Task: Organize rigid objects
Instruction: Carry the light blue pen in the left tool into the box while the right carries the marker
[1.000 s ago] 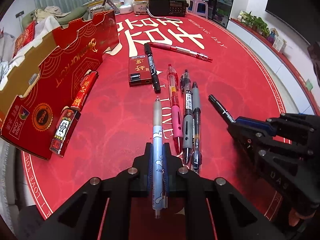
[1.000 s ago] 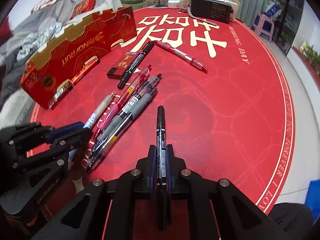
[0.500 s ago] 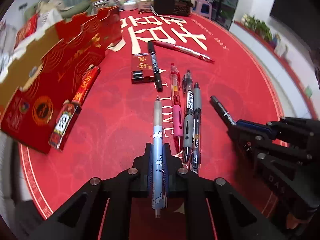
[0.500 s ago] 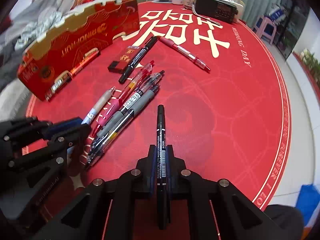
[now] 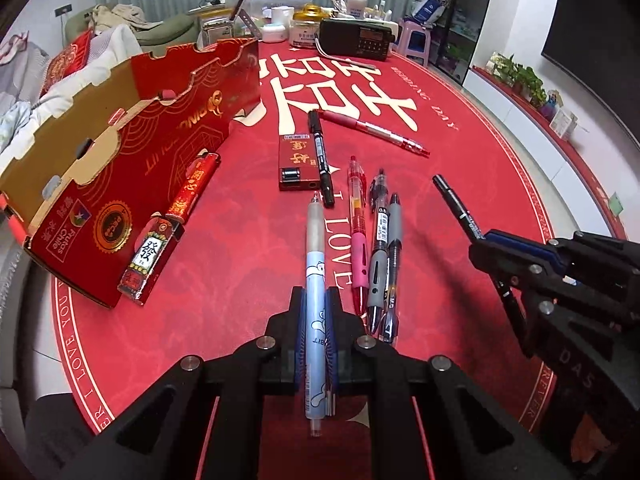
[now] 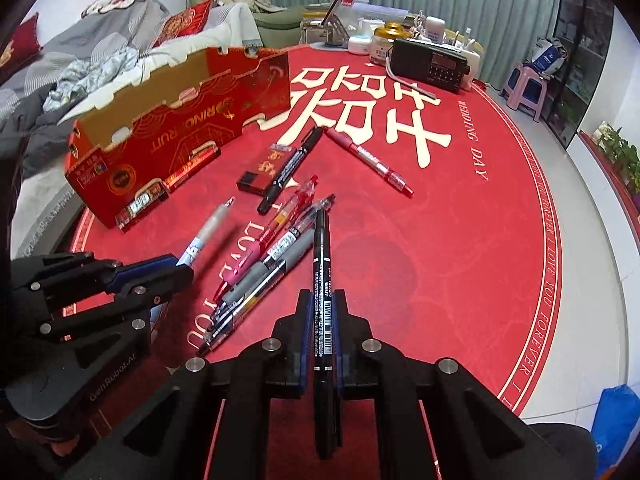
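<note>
left tongs [image 5: 316, 312]: you are pinching a light blue pen [image 5: 315, 280] lengthwise between the pads, its frosted tip end sticking out forward, its back end poking out behind the pads.
right tongs [image 6: 322, 308]: you are pinching a black marker [image 6: 321, 264], cap end pointing ahead, barcode label sitting between the pads.
blue pen location: hanging over the red desk [image 5: 460, 152], just left of the pen row.
black marker location: hanging above the desk, right of the pen row in the left wrist view; in the right wrist view its tip is overlapping the row's far end.
pen row: pink-grip pen [image 5: 357, 236], clear black pen [image 5: 378, 248] and grey pen [image 5: 392, 264] are lying side by side on the desk, touching or nearly so.
second black marker [image 5: 320, 156]: lying along the right edge of a red lighter [image 5: 298, 162]; contact unclear.
red pen [image 5: 376, 133]: lying alone further back, angled.
red carton [image 5: 132, 168]: standing open at the left desk edge, a red lighter box [image 5: 150, 256] and a slim red lighter [image 5: 194, 186] are lying against its front wall.
far edge: a black radio [image 5: 358, 38] and jars are standing there.
</note>
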